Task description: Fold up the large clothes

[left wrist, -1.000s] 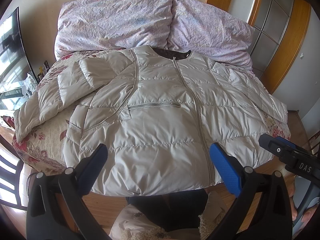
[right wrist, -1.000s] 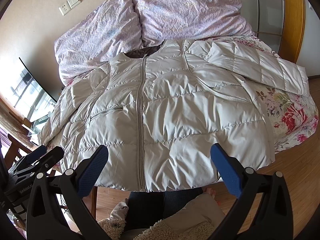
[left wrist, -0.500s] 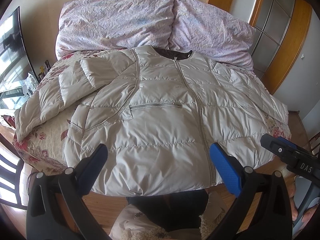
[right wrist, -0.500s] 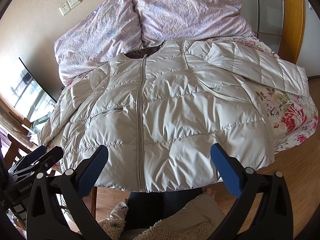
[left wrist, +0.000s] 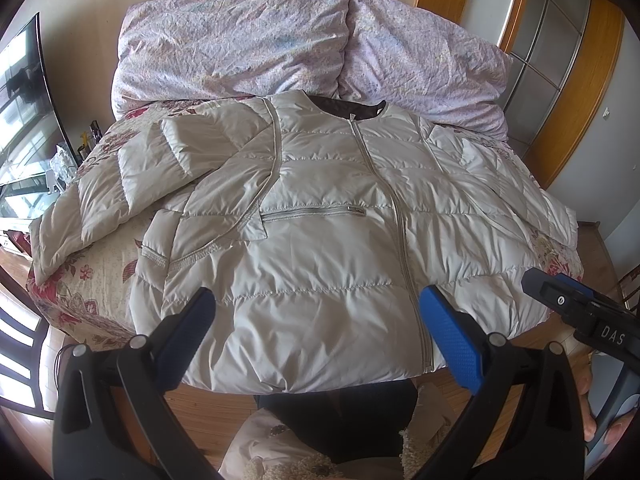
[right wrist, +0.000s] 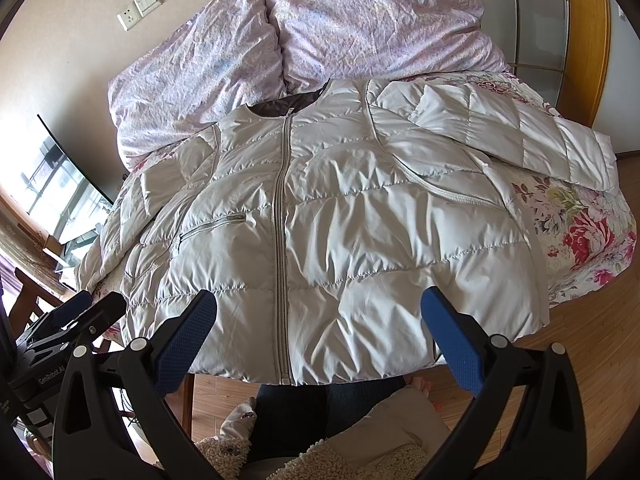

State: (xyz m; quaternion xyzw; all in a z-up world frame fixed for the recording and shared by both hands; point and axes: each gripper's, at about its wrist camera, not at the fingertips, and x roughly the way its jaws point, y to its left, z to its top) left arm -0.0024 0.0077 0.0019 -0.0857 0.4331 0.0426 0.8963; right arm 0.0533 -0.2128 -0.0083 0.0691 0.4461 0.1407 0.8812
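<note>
A pale grey quilted down jacket (left wrist: 320, 240) lies front up and zipped on the floral bed, collar toward the pillows; it also shows in the right wrist view (right wrist: 340, 232). Both sleeves are spread outward, one sleeve (left wrist: 120, 184) to the left and the other sleeve (right wrist: 520, 136) to the right. My left gripper (left wrist: 316, 328) is open and empty, held above the jacket's hem. My right gripper (right wrist: 318, 326) is open and empty, also above the hem. The right gripper's body (left wrist: 580, 320) shows at the right edge of the left wrist view.
Two lilac pillows (left wrist: 240, 40) lean against the wall behind the jacket. The floral bedspread (right wrist: 584, 232) shows at the bed's sides. A TV screen (left wrist: 20, 120) stands at the left, wooden-framed doors (left wrist: 580, 60) at the right. The person's legs (right wrist: 292, 416) and wood floor are below.
Both grippers stay open and nearly still. The left wrist view has shifted very slightly; the jacket has not moved.
</note>
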